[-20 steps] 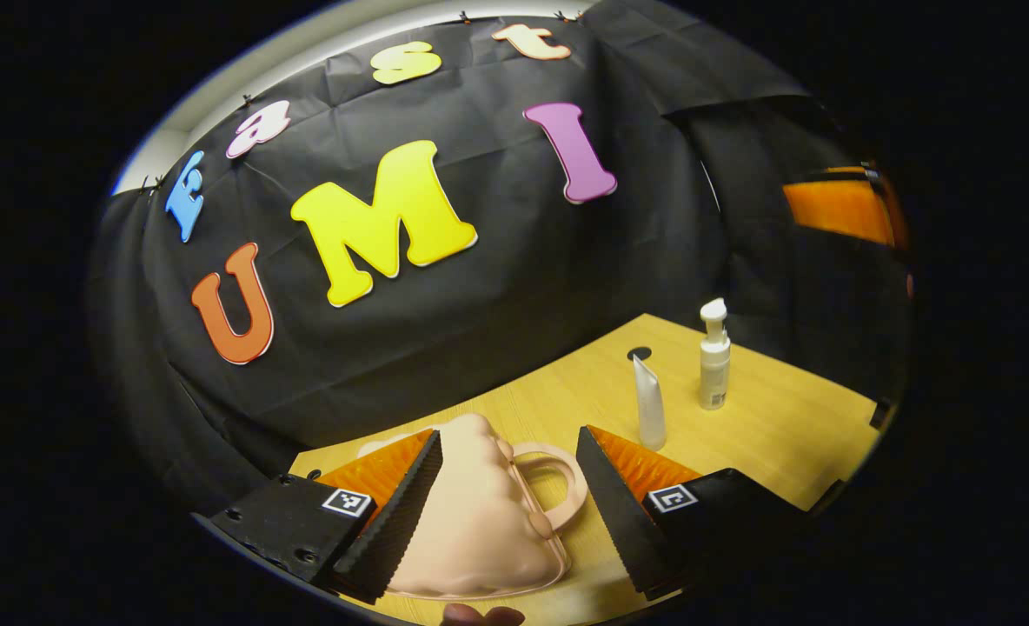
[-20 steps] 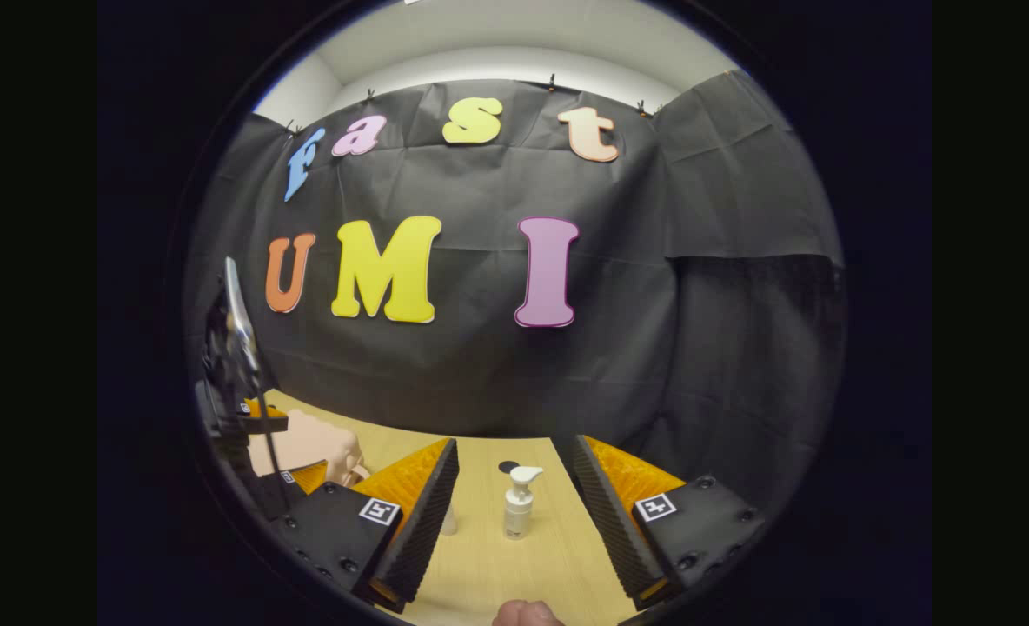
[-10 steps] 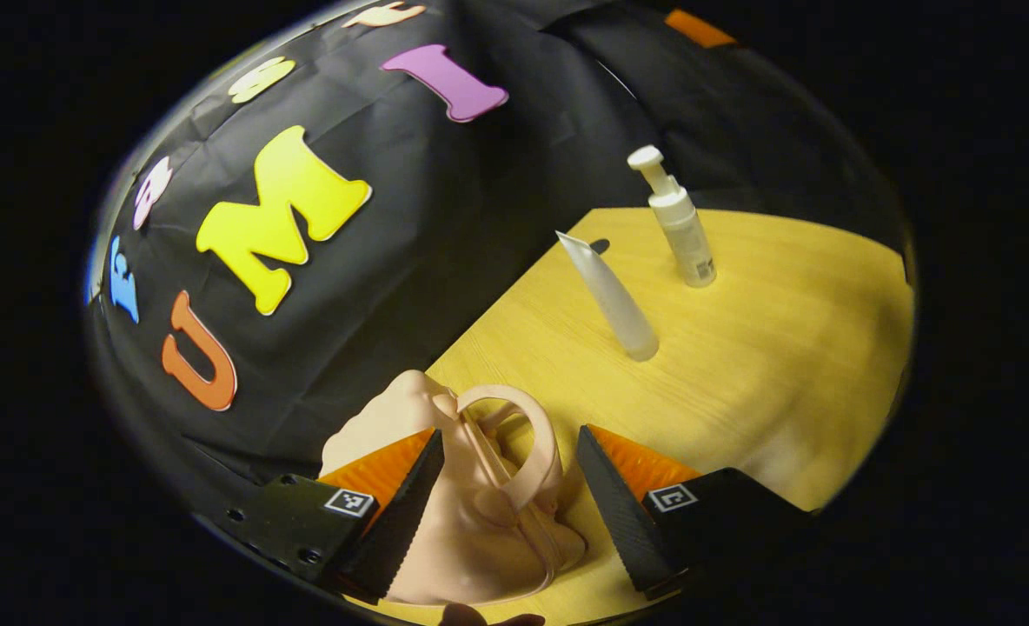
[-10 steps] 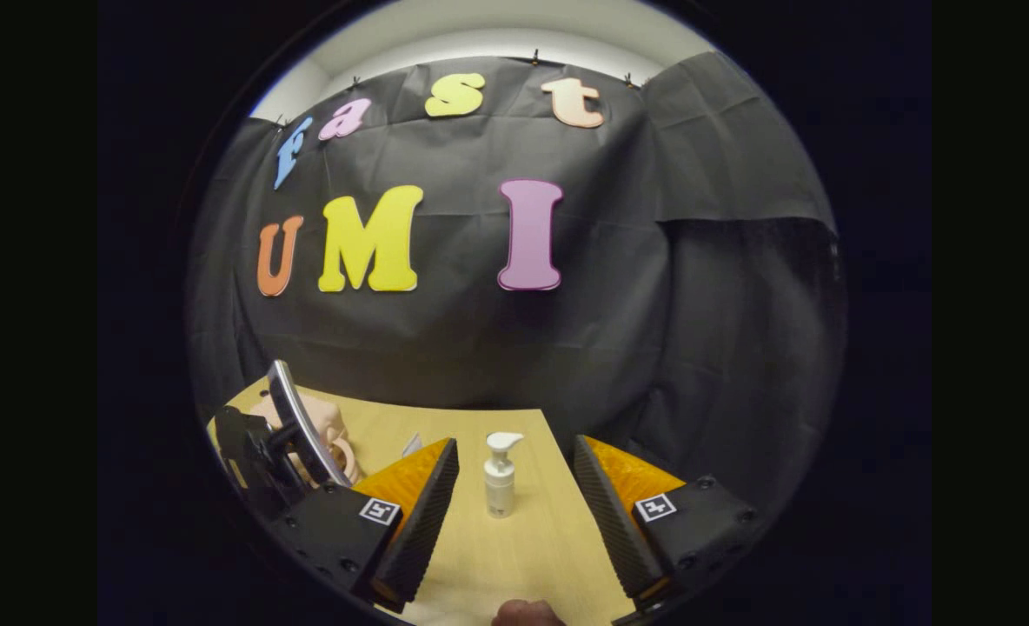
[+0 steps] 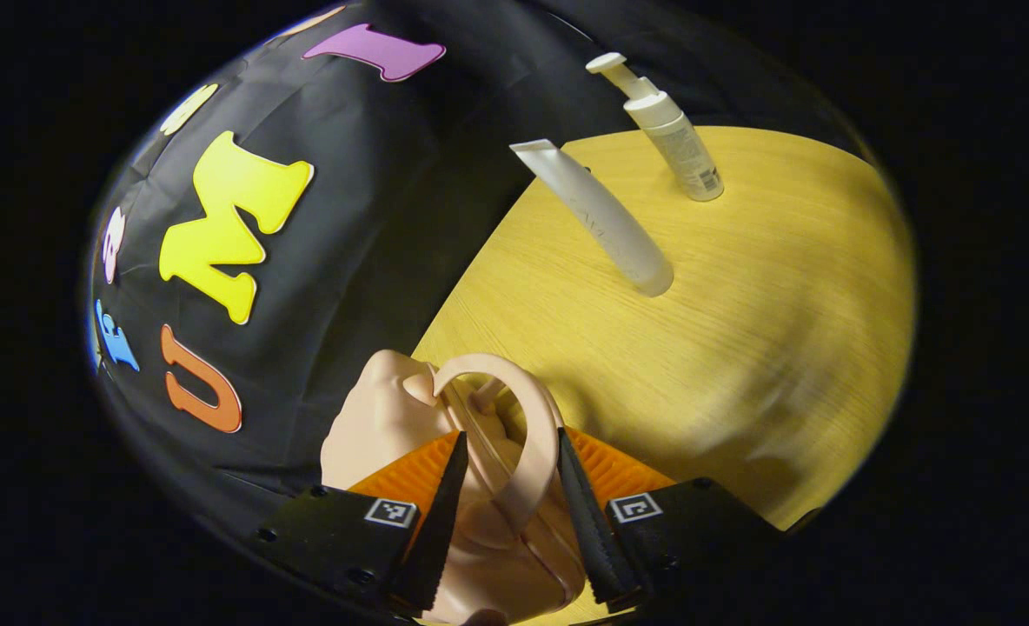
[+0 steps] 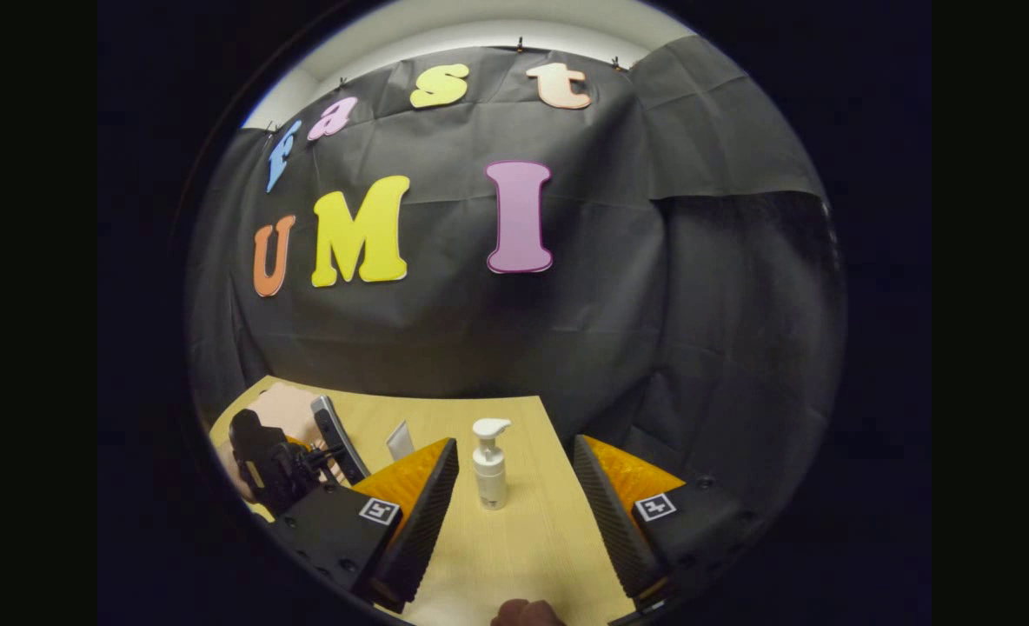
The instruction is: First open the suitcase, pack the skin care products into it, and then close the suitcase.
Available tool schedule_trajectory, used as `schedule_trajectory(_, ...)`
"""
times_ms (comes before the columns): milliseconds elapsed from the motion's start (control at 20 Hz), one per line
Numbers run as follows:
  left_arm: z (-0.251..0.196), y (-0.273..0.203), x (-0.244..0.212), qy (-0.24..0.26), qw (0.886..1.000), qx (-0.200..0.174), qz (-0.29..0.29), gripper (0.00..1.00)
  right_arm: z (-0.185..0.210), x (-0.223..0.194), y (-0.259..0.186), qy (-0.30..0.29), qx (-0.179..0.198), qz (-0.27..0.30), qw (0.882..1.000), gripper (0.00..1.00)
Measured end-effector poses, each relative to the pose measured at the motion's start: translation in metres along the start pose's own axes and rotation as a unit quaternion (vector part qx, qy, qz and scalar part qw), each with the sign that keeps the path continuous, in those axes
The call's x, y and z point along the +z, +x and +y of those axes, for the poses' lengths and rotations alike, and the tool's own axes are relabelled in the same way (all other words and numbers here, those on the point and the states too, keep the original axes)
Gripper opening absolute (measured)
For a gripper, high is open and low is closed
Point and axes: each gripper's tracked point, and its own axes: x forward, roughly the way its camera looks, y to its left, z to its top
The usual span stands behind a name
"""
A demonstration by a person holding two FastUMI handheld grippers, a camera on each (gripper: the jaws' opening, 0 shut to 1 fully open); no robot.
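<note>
A small peach-pink suitcase (image 5: 375, 417) stands closed on the wooden table (image 5: 740, 348), its loop handle (image 5: 539, 426) pointing up. My left gripper (image 5: 509, 439) straddles that handle with narrowed jaws. The handle lies against one finger, and a gap shows at the other. A white tube (image 5: 597, 217) and a white pump bottle (image 5: 675, 139) stand upright farther along the table. In the right gripper view, my right gripper (image 6: 515, 442) hangs open above the table, framing the pump bottle (image 6: 489, 465). To its left are the tube (image 6: 400, 441), the left gripper (image 6: 280, 452) and the suitcase (image 6: 275, 404).
Black cloth walls the table's far side and right side close behind the products. Bare table (image 6: 514, 539) lies between the right gripper's fingers and in front of the bottle. A fingertip (image 6: 523, 613) of the holding hand shows at the bottom edge.
The left gripper tipped down and moved in over the suitcase handle, and its jaws narrowed from wide open. The right gripper shifted slightly, keeping the pump bottle between its fingers.
</note>
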Motion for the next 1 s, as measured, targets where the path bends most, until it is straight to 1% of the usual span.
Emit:
schedule_trajectory(50,-0.004,0.002,-0.005,-0.004,1.0,-0.006,0.011,0.59,0.003,-0.001,0.0,0.001,0.005,0.001,1.0,0.8)
schedule_trajectory(100,-0.007,0.002,-0.008,-0.006,1.0,-0.008,0.019,0.55,0.007,0.001,0.0,0.001,0.013,-0.001,1.0,0.77)
schedule_trajectory(150,-0.01,0.004,-0.008,-0.003,1.0,-0.01,0.025,0.44,0.012,0.002,-0.002,0.0,0.021,-0.005,1.0,0.79)
schedule_trajectory(200,-0.01,0.003,-0.009,0.001,1.0,-0.01,0.029,0.41,0.017,0.004,-0.002,-0.003,0.028,-0.008,1.0,0.77)
schedule_trajectory(250,-0.01,0.002,-0.01,0.005,0.999,-0.006,0.034,0.37,0.021,0.004,-0.002,-0.005,0.034,-0.01,0.999,0.79)
schedule_trajectory(300,-0.009,0.002,-0.011,0.008,0.999,-0.005,0.038,0.35,0.024,0.005,-0.003,-0.006,0.04,-0.011,0.999,0.77)
schedule_trajectory(350,-0.008,0.003,-0.011,0.011,0.999,-0.004,0.041,0.33,0.027,0.005,-0.002,-0.006,0.042,-0.012,0.999,0.79)
schedule_trajectory(500,-0.004,-0.002,-0.007,0.006,0.999,0.002,0.036,0.26,0.03,0.011,-0.006,-0.009,0.04,-0.021,0.999,0.79)
schedule_trajectory(550,0.0,-0.005,-0.004,0.001,1.0,0.01,0.028,0.2,0.029,0.013,-0.007,-0.01,0.038,-0.025,0.999,0.8)
schedule_trajectory(650,0.011,-0.011,-0.002,-0.008,0.999,0.026,0.019,0.12,0.028,0.017,-0.01,-0.01,0.034,-0.03,0.999,0.79)
schedule_trajectory(700,0.018,-0.017,-0.002,-0.017,0.999,0.033,0.015,0.11,0.028,0.02,-0.011,-0.009,0.032,-0.031,0.999,0.8)
schedule_trajectory(850,0.034,-0.03,0.003,-0.057,0.998,0.037,-0.005,0.06,0.035,0.027,-0.016,-0.007,0.029,-0.037,0.999,0.8)
schedule_trajectory(1000,0.067,-0.05,0.009,-0.101,0.993,0.054,-0.03,0.04,0.049,0.04,-0.022,-0.015,0.034,-0.049,0.998,0.8)
